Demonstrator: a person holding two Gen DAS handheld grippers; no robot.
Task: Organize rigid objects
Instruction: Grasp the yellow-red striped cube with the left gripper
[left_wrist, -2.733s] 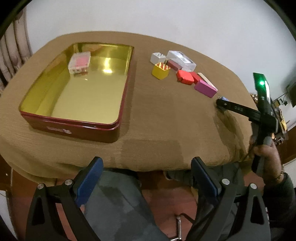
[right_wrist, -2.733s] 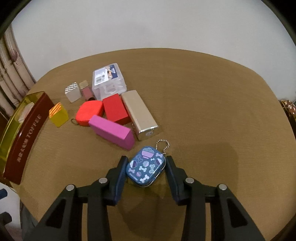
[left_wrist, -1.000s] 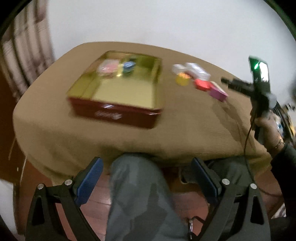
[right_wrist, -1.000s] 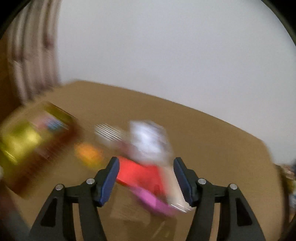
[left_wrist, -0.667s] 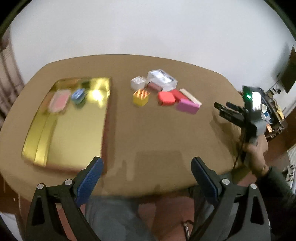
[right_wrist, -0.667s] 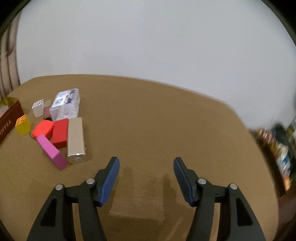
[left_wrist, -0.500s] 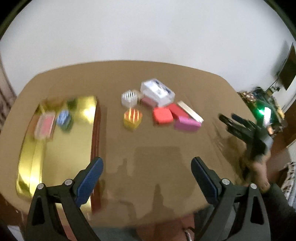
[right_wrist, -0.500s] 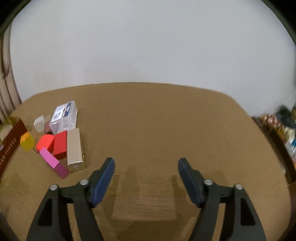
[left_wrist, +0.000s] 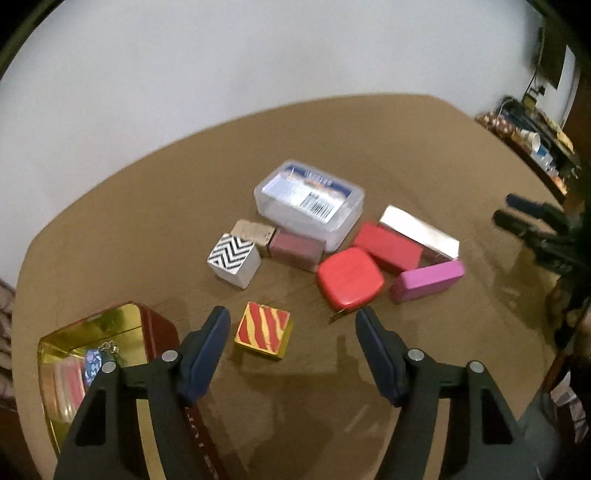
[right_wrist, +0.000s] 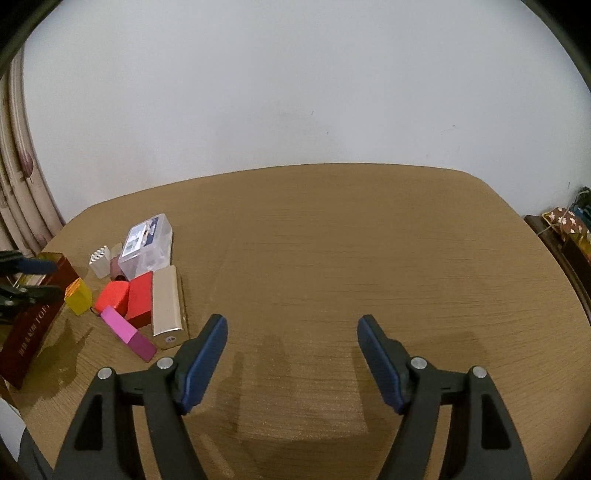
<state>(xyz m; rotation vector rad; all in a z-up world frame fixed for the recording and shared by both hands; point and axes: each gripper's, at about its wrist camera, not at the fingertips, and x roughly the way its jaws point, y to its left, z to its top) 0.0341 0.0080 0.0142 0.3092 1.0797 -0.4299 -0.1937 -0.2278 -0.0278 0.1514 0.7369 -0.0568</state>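
My left gripper (left_wrist: 293, 334) is open and hovers just short of a yellow box with red stripes (left_wrist: 263, 334), which lies between its jaws' line. Beyond lie a zigzag cube (left_wrist: 234, 260), a red rounded case (left_wrist: 349, 283), a pink bar (left_wrist: 427, 279), a red block (left_wrist: 388, 247), a silver bar (left_wrist: 419, 230) and a clear plastic box (left_wrist: 309, 202). The gold tin (left_wrist: 66, 365) at lower left holds a blue case (left_wrist: 93, 362) and a pink one. My right gripper (right_wrist: 291, 336) is open and empty over bare table, right of the same pile (right_wrist: 137, 291).
The tin's red wall (right_wrist: 35, 325) stands at the left edge in the right wrist view. The brown table (right_wrist: 351, 258) ends at a white wall behind. A shelf with clutter (left_wrist: 535, 140) stands at far right.
The right gripper put the blue case in the tin and swung back right, empty. The left gripper moved forward and down over the table to the yellow striped box.
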